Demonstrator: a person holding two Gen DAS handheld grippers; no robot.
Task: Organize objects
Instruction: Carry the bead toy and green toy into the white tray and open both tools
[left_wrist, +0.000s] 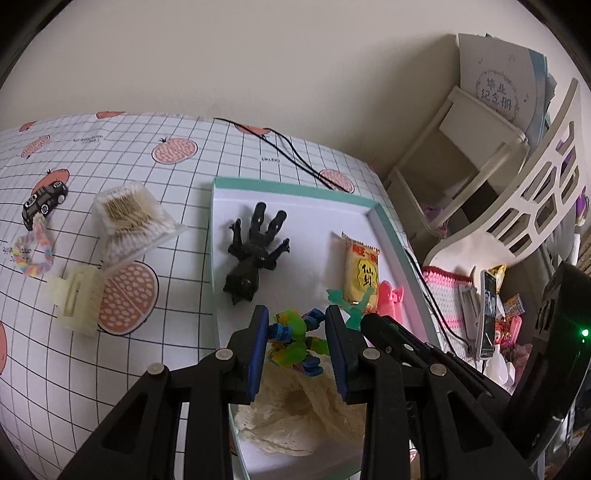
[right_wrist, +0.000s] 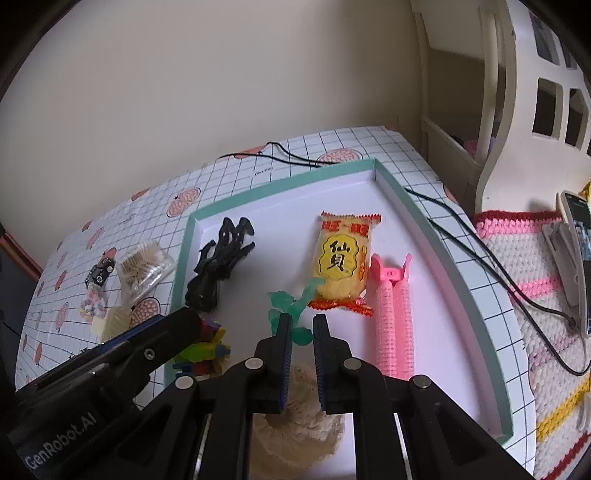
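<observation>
Gridded table (left_wrist: 177, 177), teal-rimmed tray (left_wrist: 295, 184) | left gripper (left_wrist: 297, 325) spread around colourful block toy (left_wrist: 295, 332) (contact unclear) | right gripper (right_wrist: 303, 328) narrowly parted over green figure (right_wrist: 291, 306)

In front of you lies a shallow white tray (right_wrist: 424, 236) with a teal rim. In it you see a black figure (left_wrist: 253, 251) on its back, a yellow snack packet (right_wrist: 341, 266), a pink ribbed clip (right_wrist: 393, 317), a green see-through toy (right_wrist: 291, 314), a block toy (left_wrist: 295, 338) in many colours and a cream lace cloth (left_wrist: 295, 413). Left of the tray lie a box of cotton swabs (left_wrist: 129, 218), a small black car (left_wrist: 44, 201), a pastel loop (left_wrist: 33, 251) and a cream clip (left_wrist: 75, 299).
</observation>
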